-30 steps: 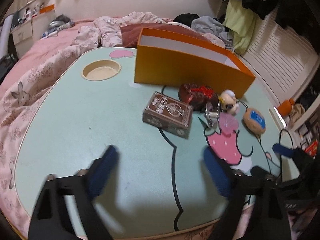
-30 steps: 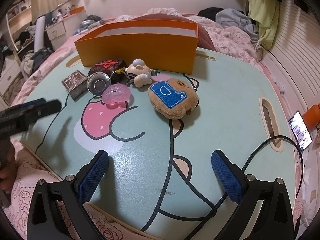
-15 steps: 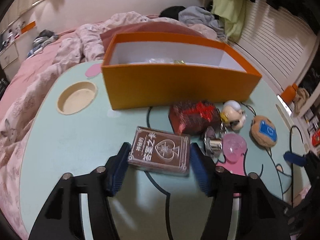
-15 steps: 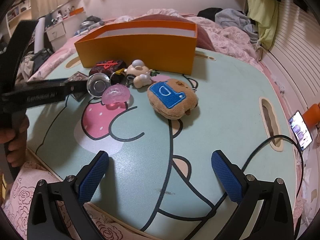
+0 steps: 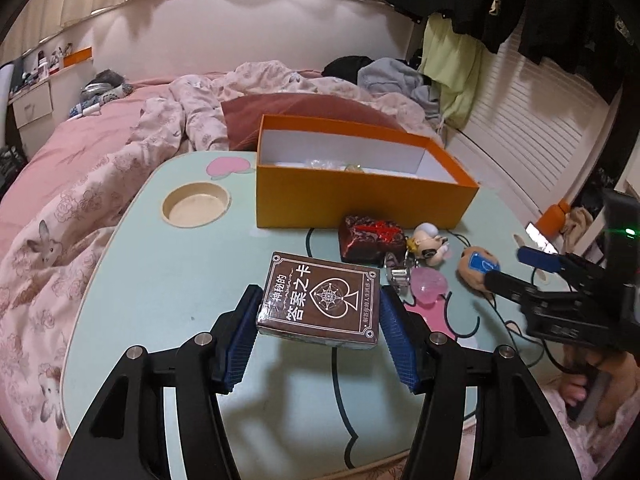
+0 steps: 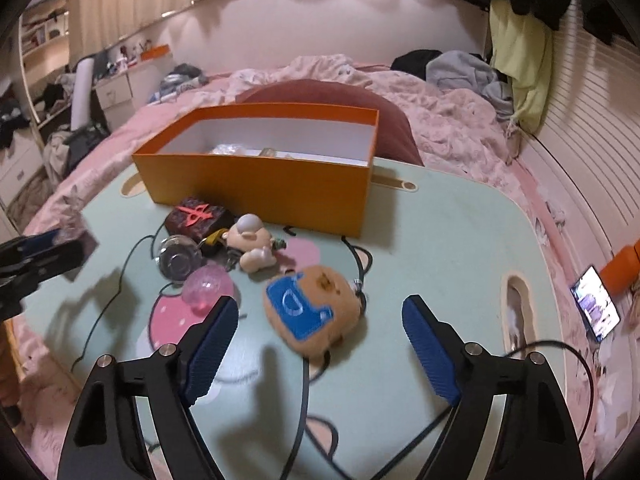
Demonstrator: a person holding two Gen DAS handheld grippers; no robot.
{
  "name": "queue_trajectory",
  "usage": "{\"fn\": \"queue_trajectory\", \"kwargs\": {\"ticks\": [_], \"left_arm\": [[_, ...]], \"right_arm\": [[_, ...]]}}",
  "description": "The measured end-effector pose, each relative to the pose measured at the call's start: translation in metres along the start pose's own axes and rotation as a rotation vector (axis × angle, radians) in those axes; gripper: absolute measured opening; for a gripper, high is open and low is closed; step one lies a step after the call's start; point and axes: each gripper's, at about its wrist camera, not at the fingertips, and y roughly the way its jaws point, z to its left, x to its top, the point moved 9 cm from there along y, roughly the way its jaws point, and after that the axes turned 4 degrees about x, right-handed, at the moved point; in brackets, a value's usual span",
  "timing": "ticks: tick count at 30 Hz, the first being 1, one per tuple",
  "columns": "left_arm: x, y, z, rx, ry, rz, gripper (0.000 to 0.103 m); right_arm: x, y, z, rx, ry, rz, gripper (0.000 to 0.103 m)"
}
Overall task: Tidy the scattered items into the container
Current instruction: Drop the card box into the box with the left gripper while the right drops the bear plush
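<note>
My left gripper (image 5: 318,322) has its blue pads pressed on both sides of the brown card box (image 5: 320,300), which hangs above the mint table (image 5: 160,280). Beyond it stands the open orange box (image 5: 360,196), with a dark red packet (image 5: 370,238), a small figurine (image 5: 428,244) and a pink ball (image 5: 430,285) just in front. My right gripper (image 5: 520,268) reaches in beside the brown plush (image 5: 476,270).

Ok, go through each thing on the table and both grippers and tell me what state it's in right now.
Left gripper: shut on the card box.
Card box: lifted clear of the table.
Right gripper: jaws closing around the plush toy, not pressing on it.
Plush toy: lying on the table.
Orange box: open-topped, some items inside.
Phone: screen lit.
</note>
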Motion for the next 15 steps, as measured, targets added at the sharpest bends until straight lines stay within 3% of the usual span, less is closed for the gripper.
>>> {"fn": "queue_trajectory", "kwargs": {"ticks": [2,3,10,15], "left_arm": [[0.001,-0.001,0.000,-0.001,0.000,-0.002,0.059],[0.002,-0.001,0.000,-0.004,-0.002,-0.002,0.059],[0.006,-0.003,-0.005,-0.018,0.006,-0.005,0.059],[0.034,-0.004,-0.016,-0.031,0.031,-0.033,0.059]], "right_arm": [[-0.001,0.012,-0.001,-0.018,-0.021,0.036,0.065],[-0.004,0.017,-0.002,-0.016,-0.019,0.057,0.045],[0.000,-0.004,-0.001,0.029,0.017,-0.011,0.043],[0.028,-0.015,0.004,0.037,0.010,-0.058,0.043]]}}
